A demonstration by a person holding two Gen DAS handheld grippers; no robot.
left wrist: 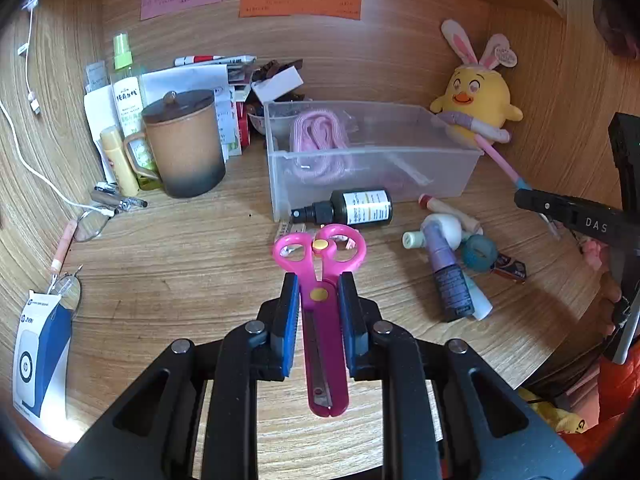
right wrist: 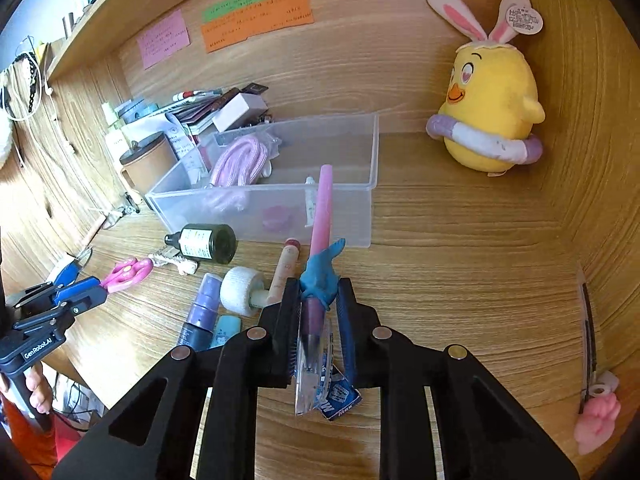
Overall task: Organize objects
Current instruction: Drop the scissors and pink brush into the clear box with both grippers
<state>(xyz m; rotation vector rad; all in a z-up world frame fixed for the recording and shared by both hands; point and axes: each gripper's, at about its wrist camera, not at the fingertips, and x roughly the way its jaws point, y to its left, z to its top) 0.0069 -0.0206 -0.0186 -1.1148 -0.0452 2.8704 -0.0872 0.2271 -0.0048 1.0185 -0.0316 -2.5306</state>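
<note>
Two grippers, both loaded rn. Left gripper (left wrist: 319,294) is clamping down on the pink scissors (left wrist: 320,276), pads pinching the blade part near the pivot. Scissors' long axis is running straight along the fingers: handle loops pointing fwd toward the clear bin (left wrist: 440,152), blade tips pointing back toward the cam. They're looking lifted clear of the desk (left wrist: 180,248) imo.

Right gripper (right wrist: 318,300) is squeezing nearly fully closed on the pink pen (right wrist: 323,204) w/ a blue rubbery figure round it, plus some clear packaging caught in the jaws. Pen's also lying along the fingers, free end pointing fwd and up, right over the bin's front wall.

Bin is dead ahead of both, open side up, w/ a pink cord (right wrist: 240,160) sitting in its left end. Right hand's looking nearer, pen end is already overlapping the bin in its view. Left is still having the dark spray bottle (left wrist: 352,208) lying between scissors and bin, so prob needs to go over that.
</note>
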